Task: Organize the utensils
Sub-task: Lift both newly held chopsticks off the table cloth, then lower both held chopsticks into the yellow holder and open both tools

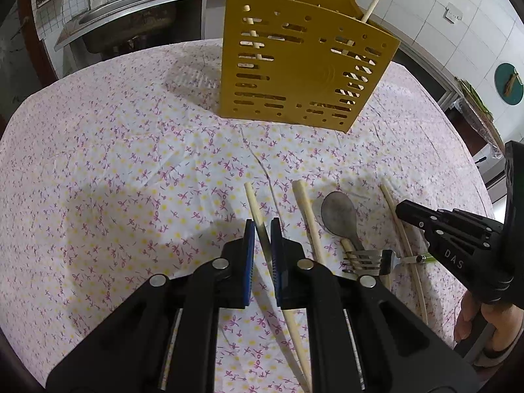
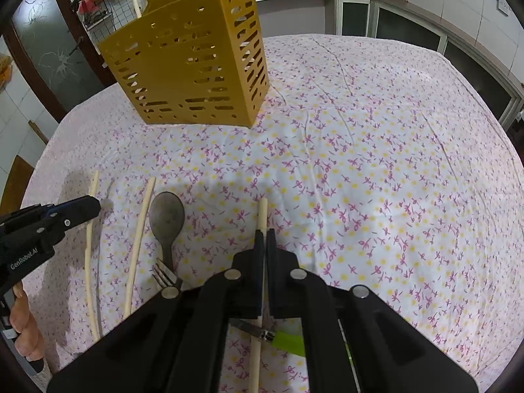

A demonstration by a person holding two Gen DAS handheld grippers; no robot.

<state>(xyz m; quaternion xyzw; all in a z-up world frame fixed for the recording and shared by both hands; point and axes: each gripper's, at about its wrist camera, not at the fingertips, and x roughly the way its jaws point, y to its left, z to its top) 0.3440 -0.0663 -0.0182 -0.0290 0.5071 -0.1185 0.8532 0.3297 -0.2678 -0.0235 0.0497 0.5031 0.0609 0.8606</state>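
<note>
A yellow slotted utensil holder (image 1: 304, 65) stands on the floral tablecloth with two chopsticks (image 1: 373, 3) inside; it also shows in the right wrist view (image 2: 190, 65). My left gripper (image 1: 262, 229) is shut on a wooden chopstick (image 1: 253, 203). My right gripper (image 2: 265, 234) is shut on another chopstick (image 2: 262, 213), and it shows in the left wrist view (image 1: 406, 211). Between them lie a chopstick (image 1: 306, 216), a metal spoon (image 1: 337, 213) and a fork (image 1: 363, 260). The left gripper shows in the right wrist view (image 2: 88, 206).
A green-handled utensil (image 2: 288, 339) lies under my right gripper. A steel sink (image 1: 131, 23) and counter stand beyond the table's far edge. The tablecloth (image 2: 393, 163) stretches to the right. Cabinets (image 2: 409, 29) line the back wall.
</note>
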